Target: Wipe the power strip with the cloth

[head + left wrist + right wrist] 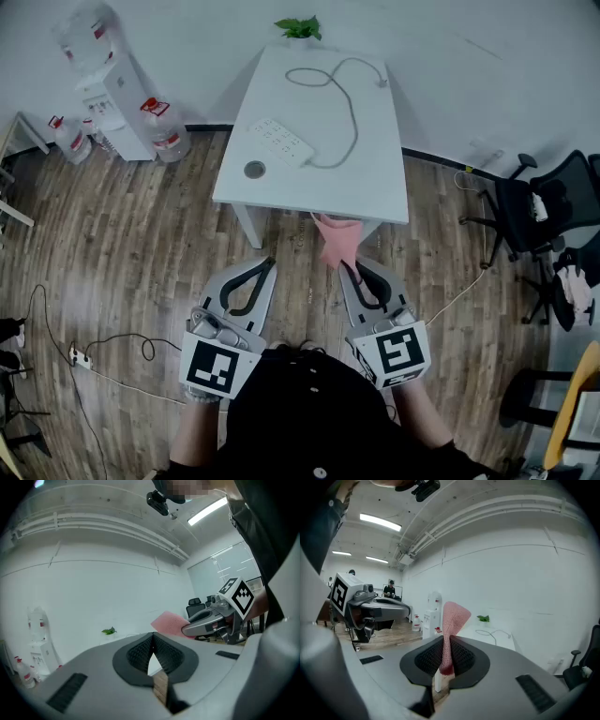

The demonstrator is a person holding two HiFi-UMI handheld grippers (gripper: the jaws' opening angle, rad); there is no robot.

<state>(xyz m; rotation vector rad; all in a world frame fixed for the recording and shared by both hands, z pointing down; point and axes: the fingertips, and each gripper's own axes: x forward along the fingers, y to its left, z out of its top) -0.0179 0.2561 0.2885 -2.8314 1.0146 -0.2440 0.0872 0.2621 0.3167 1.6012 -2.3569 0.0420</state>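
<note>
**A:** Where does the cloth sit right now?

**B:** In my right tongs (446, 641). They're clamped on one edge of the pink cloth (453, 616), and the rest stands up loose past the tips. From the head camera it hangs just in front of the near edge of the bench (375, 192).

**A:** And the other pair?

**B:** The left tongs (152, 641) are closed tip to tip with nothing between them.

**A:** The power strip?

**B:** It lies flat on the bench, left of centre, well apart from both tongs (280, 141). Its cable (349, 103) loops away toward the far side.

**A:** How do you expect them to handle?

**B:** The cloth looks light and limp (it folds wherever it likes), so I'd keep my pinch on the edge and drag the free part across. The strip looks like stiff, light plastic on a smooth top, so I'd guess it slides under a wipe. I'd steady it at one end with the left pair.

**A:** Count?

**B:** One cloth, one strip, one cable, one bench, two tongs.
</note>
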